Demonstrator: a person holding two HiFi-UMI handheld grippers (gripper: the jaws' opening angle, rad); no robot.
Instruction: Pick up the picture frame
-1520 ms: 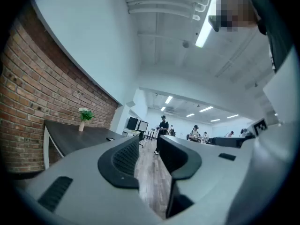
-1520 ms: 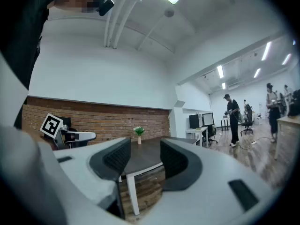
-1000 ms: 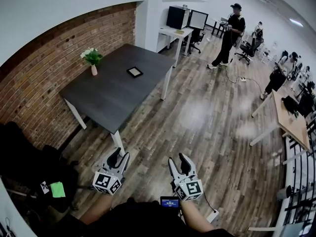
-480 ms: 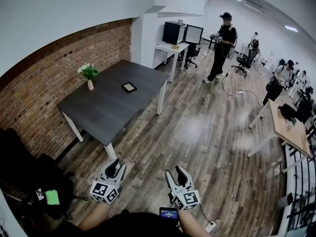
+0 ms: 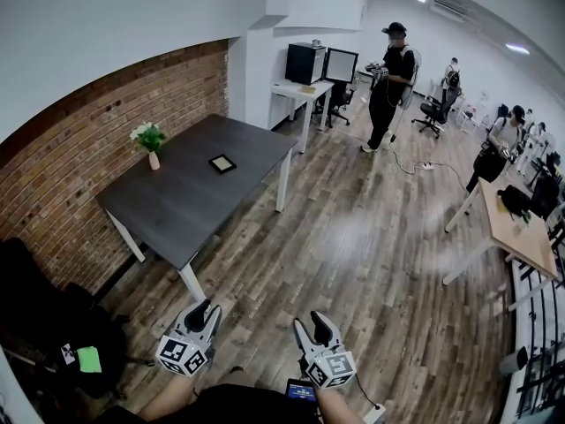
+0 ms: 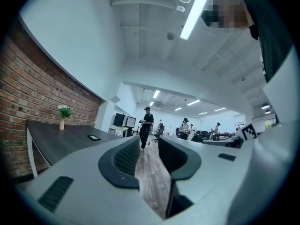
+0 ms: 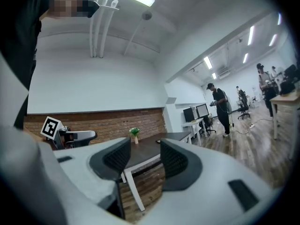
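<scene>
The small dark-rimmed rectangular picture frame point(image 5: 222, 162) lies flat on the dark grey bench with white legs point(image 5: 177, 201), toward that bench's far end and well apart from both grippers. To its left, close to the red brick wall point(image 5: 79, 175), stands a pale slim vase of white flowers and green leaves point(image 5: 150, 141).

Near the lower edge of the head view, above the wood-plank floor point(image 5: 353, 254), the left gripper point(image 5: 206, 310) and the right gripper point(image 5: 311, 323) are held side by side, both short of the bench's near corner.

In the left gripper view, the left gripper point(image 6: 149, 146) has its jaws a little apart with only floor showing through the gap, and the frame point(image 6: 94, 137) shows as a thin dark slab on the bench top to the left. The right gripper point(image 7: 145, 149) is likewise spread and holds nothing; between its jaws the bench's near edge and a white leg appear. The vase point(image 7: 135, 136) is clear in the right gripper view, while a small dark speck beside it may be the frame (too small to be sure).

Farther off, a person in black clothes and a cap point(image 5: 388, 82) stands on the floor beside a white desk with dark monitors point(image 5: 305, 85).
</scene>
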